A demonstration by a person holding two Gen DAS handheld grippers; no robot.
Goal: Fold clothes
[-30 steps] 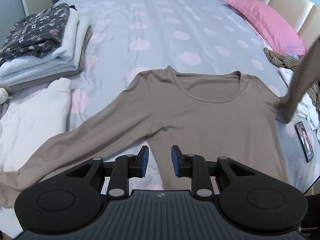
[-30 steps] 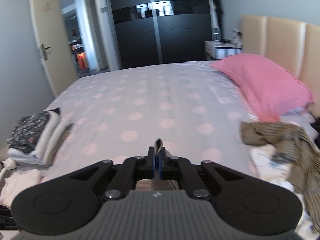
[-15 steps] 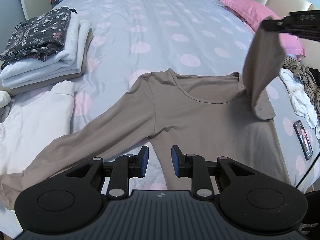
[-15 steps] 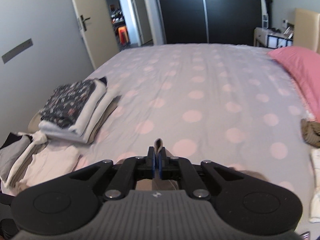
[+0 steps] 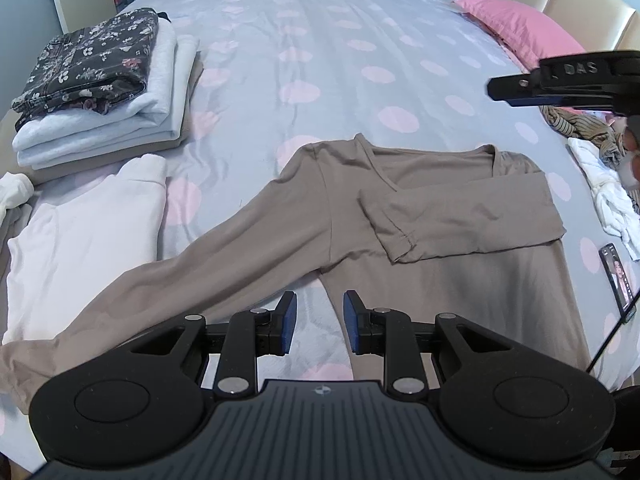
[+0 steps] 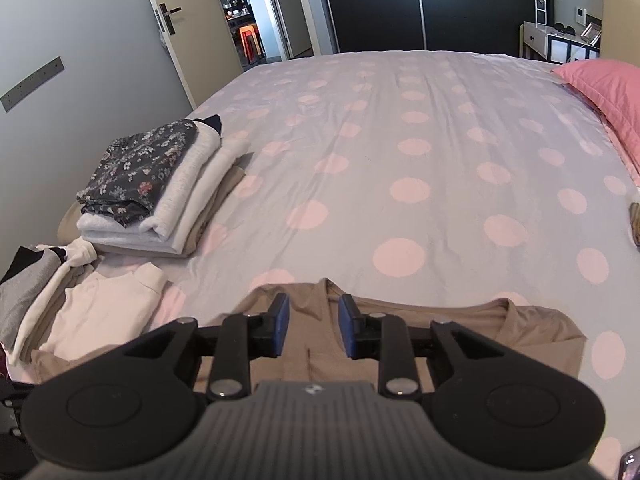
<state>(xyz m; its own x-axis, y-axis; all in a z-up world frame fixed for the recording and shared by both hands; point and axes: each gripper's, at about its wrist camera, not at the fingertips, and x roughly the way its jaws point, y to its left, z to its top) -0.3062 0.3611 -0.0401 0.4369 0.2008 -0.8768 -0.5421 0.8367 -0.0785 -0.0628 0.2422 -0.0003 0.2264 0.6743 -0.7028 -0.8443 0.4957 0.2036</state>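
- Far left of the left wrist view sat the folded stack (image 5: 100, 80), floral piece on top, with a white garment (image 5: 80, 232) spread flat just below it on the spotted bedspread (image 5: 320, 40). Neither had shifted over the last second.
- Lower left to centre, the taupe long-sleeve shirt (image 5: 440, 272) lay face up, its left sleeve (image 5: 180, 280) stretched out diagonally toward the bottom-left corner, not yet folded.
- Bottom centre, my left gripper (image 5: 318, 320) hovered low over the gap between that sleeve and the shirt body, jaws apart and holding nothing, just as they were a second ago.
- Centre right, here was the change: the right sleeve (image 5: 460, 224), which half a second earlier hung pinched in the air, now lay across the chest, cuff pointing left, just under the neckline.
- Upper right, my right gripper (image 5: 516, 90) had let go and lifted away. In its own view, its blue pads (image 6: 280, 326) stood apart with nothing between them, above the collar (image 6: 332, 292).
- Far right edge, loose clothes (image 5: 600, 168) and a phone (image 5: 618, 280) stayed put.
- My read: one sleeve fold was done. The outstretched left sleeve looked like the next piece to bring across, and my left gripper was near it.
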